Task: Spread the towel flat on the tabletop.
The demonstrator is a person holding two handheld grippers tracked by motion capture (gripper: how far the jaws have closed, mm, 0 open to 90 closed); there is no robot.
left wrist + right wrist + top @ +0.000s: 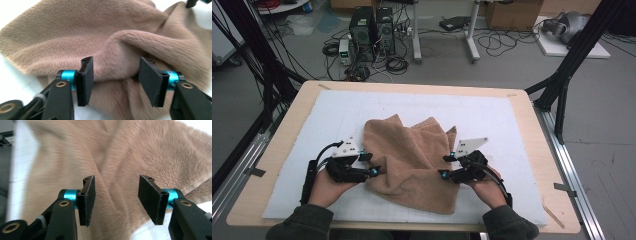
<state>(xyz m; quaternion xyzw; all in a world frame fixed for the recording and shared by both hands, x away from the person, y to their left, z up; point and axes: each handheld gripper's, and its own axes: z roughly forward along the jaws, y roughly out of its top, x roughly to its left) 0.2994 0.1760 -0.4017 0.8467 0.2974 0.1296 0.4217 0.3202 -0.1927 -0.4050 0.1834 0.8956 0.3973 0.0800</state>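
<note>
A crumpled tan plush towel (412, 157) lies on the white mat in the middle of the table. My left gripper (372, 165) is at the towel's left edge, open, with a raised fold of the towel (117, 50) between and just beyond its pads (86, 80). At the towel's right side my right gripper (444, 166) is open too. Its pads (151, 197) hover over the towel (120, 157) with nothing pinched between them.
The white mat (512, 120) covers most of the wooden table (287, 125). Black frame legs (562, 90) stand at the table's right and left. Computer towers (372, 32) and cables sit on the floor beyond the far edge.
</note>
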